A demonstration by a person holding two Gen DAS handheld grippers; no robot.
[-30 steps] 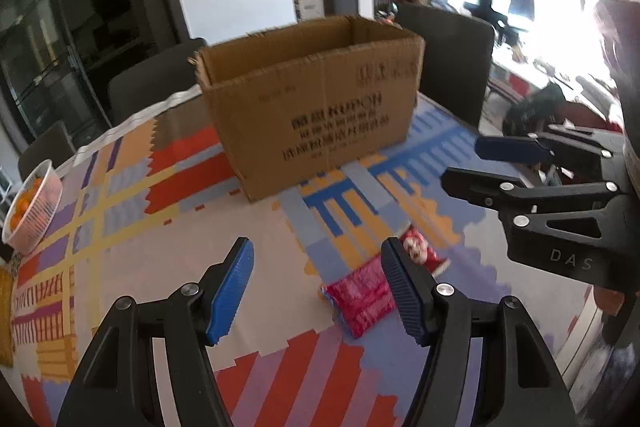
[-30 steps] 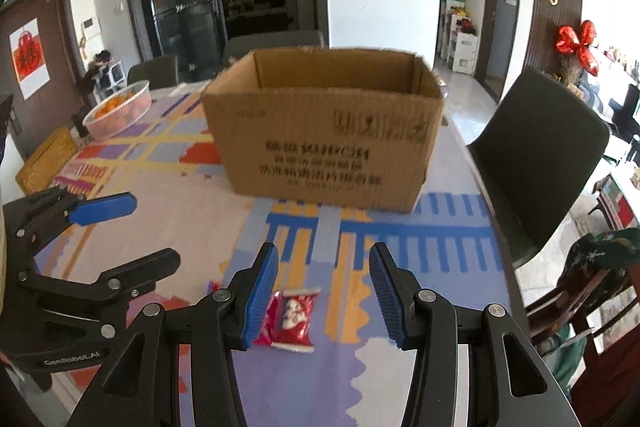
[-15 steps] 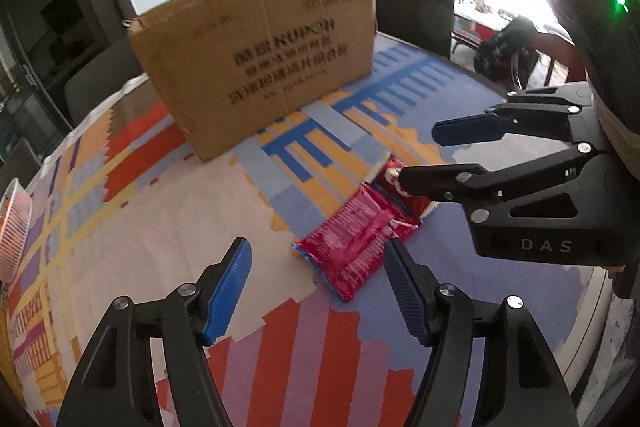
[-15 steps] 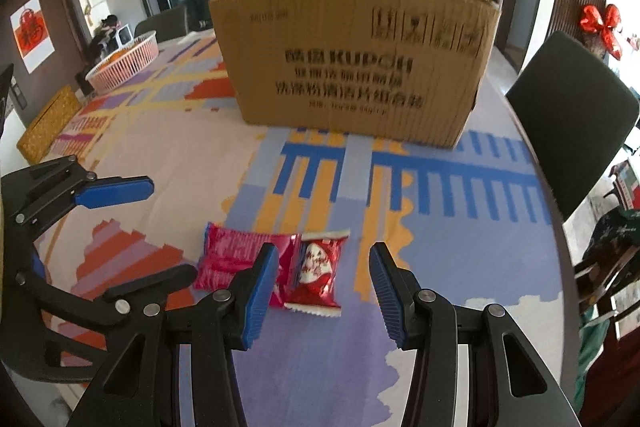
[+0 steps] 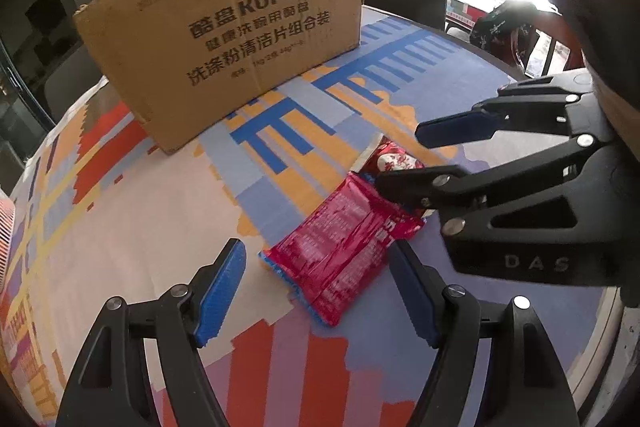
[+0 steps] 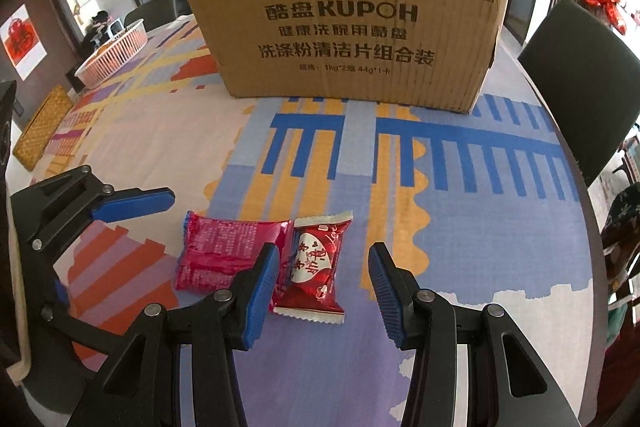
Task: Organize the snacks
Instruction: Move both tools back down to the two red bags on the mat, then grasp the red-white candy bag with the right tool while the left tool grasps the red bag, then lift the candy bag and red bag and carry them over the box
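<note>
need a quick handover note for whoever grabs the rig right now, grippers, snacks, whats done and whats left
Left hand-held gripper: open, jaws just widened, straddling the pink snack packet, not gripping it.
Right hand-held gripper: open, over the red heart candy packet, pads not touching it.
Both packets lie flat on the patterned tablecloth, edges overlapping, in front of the cardboard box.
Done: nothing picked up yet.
Left: probably close on each packet and move both to the box; its inside is not visible.
</note>
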